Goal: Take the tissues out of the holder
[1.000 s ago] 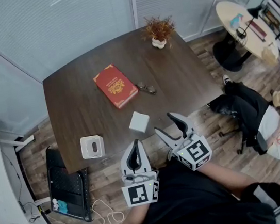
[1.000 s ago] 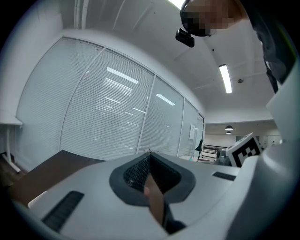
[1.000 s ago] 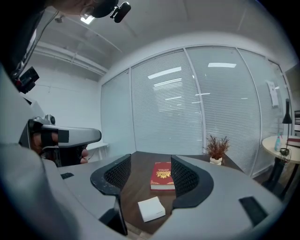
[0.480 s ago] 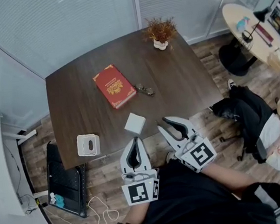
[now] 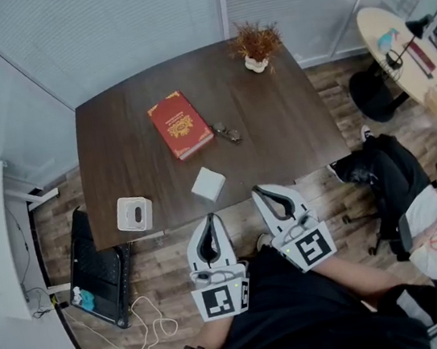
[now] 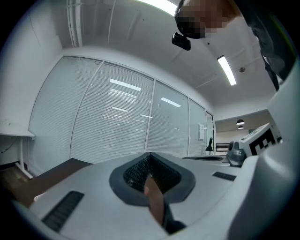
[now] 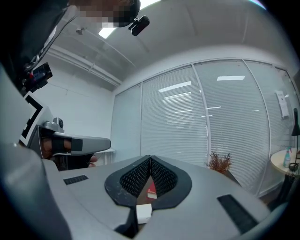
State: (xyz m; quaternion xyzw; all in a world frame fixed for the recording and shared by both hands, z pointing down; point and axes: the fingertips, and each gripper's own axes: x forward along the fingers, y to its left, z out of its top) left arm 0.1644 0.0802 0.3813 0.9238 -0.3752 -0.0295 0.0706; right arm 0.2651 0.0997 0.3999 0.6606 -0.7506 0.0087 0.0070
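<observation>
Grippers first: left gripper [image 5: 208, 218] has its jaws fully together, tips meeting in a point, nothing between them. Its own view shows the same, with the ribbed pads [image 6: 138, 171] pressed closed and only bare table [image 5: 275, 120] behind.

Right gripper [image 5: 257, 190]: jaws have just been closing and now meet at the tips, with nothing caught between. The gap behind the closed tips in the right gripper view frames things that lie far off on the table, not held.

Both grippers sit side by side off the near edge of the table, at its 6 o'clock, over the wood floor [image 5: 166, 259]. They point level toward the tabletop, the left one at 8 o'clock of the right.

Tissue holder [image 5: 135, 214]: a white square with a dark oval slot on top. It stands at the table's 8 o'clock, close to the near left corner, at about 9 o'clock of the left gripper's tips and apart from them. Neither gripper touches it. Whether tissue shows in the slot I cannot tell.

Other items on the table:
- White box [image 5: 208, 184], plain, at 6 o'clock near the front edge, between the two grippers' lines of aim and apart from both.
- Red book [image 5: 179, 124], lying flat just off centre toward 10 o'clock.
- Glasses [image 5: 229, 134], folded, just beside the book at its 4 o'clock.
- Potted plant [image 5: 254, 45], small and reddish-brown, at the far corner, 1 o'clock.
</observation>
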